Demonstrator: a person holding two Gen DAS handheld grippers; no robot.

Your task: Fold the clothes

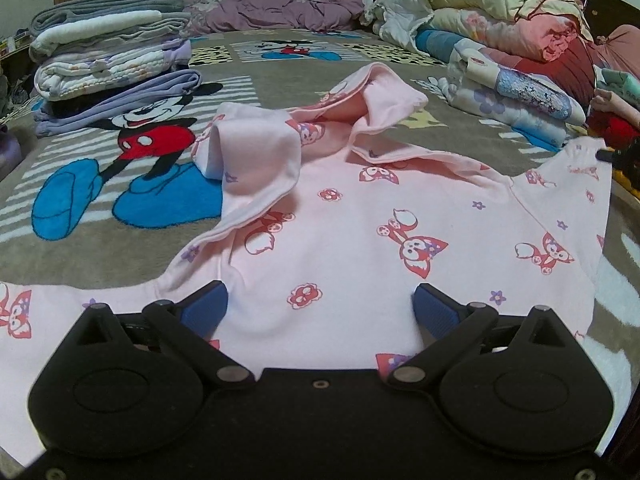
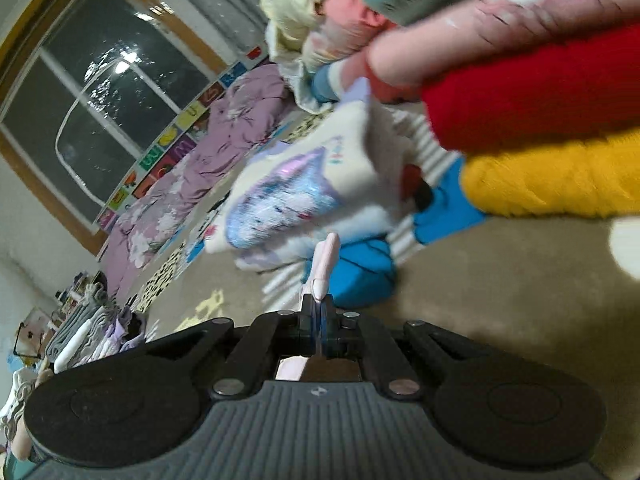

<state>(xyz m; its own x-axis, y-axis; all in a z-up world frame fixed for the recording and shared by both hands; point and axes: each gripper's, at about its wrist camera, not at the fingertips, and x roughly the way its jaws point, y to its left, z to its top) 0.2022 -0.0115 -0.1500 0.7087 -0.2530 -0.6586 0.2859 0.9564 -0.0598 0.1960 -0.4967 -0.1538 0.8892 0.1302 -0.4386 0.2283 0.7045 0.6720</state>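
Pink garment (image 1: pixel 340 240) with red fox and flower print lies spread on the cartoon-mouse blanket (image 1: pixel 132 152) covering the bed. Its near part lies mostly flat; the far part is rumpled, one sleeve (image 1: pixel 256 152) bunched into a loose roll at the left, another fold of cloth (image 1: pixel 384 100) humped up behind it.

Left gripper (image 1: pixel 320 308): jaws wide apart, blue pads (image 1: pixel 208 308) resting low over the near edge of the garment, cloth lying between them but nothing pinched. Points down at the fabric.

Right gripper (image 2: pixel 320 320): jaws closed tight, a thin strip of pink cloth (image 2: pixel 326 264) standing up from between the pads. In the left wrist view the garment's far right corner (image 1: pixel 588 152) runs up to a dark object at the frame edge; whether that is this gripper I cannot tell. Right wrist view is tilted hard and smeared.

Around: neat stack of folded laundry (image 1: pixel 116 64) at the far left of the bed; purple quilt (image 1: pixel 288 0) crumpled along the back; heap of unfolded clothes (image 1: pixel 500 20) at the right, with red (image 2: pixel 540 92) and yellow knits (image 2: pixel 560 176) close to the right gripper. Dark window (image 2: pixel 100 92) beyond.
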